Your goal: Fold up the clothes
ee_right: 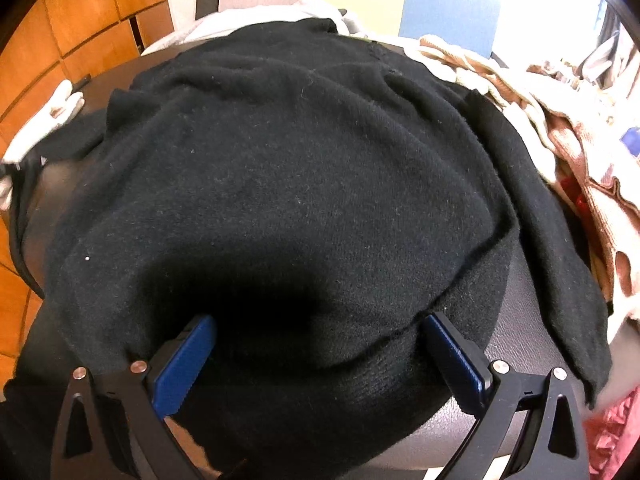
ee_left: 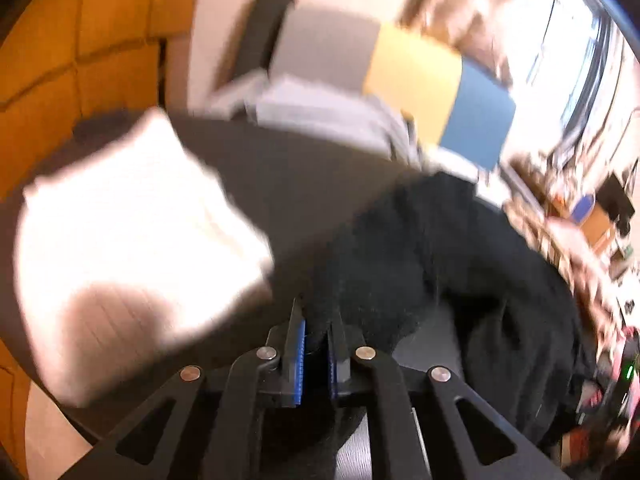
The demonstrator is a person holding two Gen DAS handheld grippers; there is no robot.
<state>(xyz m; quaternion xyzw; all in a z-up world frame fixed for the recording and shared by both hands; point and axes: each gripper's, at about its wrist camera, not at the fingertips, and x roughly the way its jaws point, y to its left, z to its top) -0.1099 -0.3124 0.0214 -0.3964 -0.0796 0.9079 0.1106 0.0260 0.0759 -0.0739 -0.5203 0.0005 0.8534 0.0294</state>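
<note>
A black knit sweater lies spread over a dark round table and fills the right wrist view. My right gripper is open, its blue pads wide apart over the sweater's near hem, pressing on nothing. The left wrist view is blurred. There my left gripper is shut on a fold of the black sweater, with dark fabric pinched between its blue pads. The held fold rises off the table.
A folded white cloth lies on the table's left side. Grey clothes are piled at the far edge, before grey, yellow and blue chairs. A beige and brown knit and pink cloth crowd the right. Wooden panels stand left.
</note>
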